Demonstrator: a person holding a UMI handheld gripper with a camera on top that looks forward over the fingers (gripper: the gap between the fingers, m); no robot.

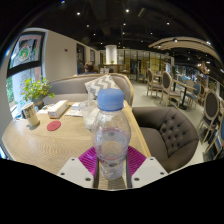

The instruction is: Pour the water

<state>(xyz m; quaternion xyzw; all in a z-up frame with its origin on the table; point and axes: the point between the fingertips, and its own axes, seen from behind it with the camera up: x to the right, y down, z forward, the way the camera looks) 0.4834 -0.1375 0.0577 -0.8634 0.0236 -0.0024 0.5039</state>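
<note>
Clear water bottle [111, 135], blue cap, stood upright between gripper [112, 166] fingers, pink pads against its base; wooden table [40, 140] beneath.

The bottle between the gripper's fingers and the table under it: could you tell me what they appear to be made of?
The bottle looks like clear, thin plastic: the room shows through its ribbed wall, and its cap is opaque pale blue. The table seems to be light wood or wood-look laminate with a smooth, low-sheen top. The gripper holds the bottle between its pads.
</note>
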